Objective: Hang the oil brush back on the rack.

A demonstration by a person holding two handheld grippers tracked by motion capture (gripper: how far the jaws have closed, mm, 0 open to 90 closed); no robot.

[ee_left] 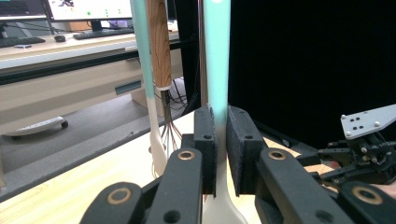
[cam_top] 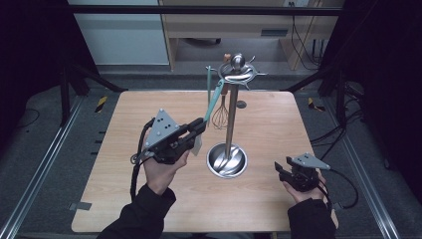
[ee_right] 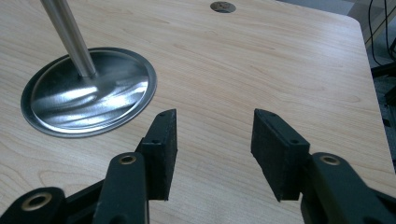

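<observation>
— Where is the utensil being handled?

— A long mint-green silicone utensil with a pale lower end hangs from the top of the tall steel utensil stand with a round dish base. The left gripper, just left of the stand's pole, is clamped on its handle.

— And the other hand?

— The right gripper rests on the light wooden table, right of the stand's base, jaws apart, holding nothing. A wire whisk with a wooden handle hangs beside the pole.
</observation>
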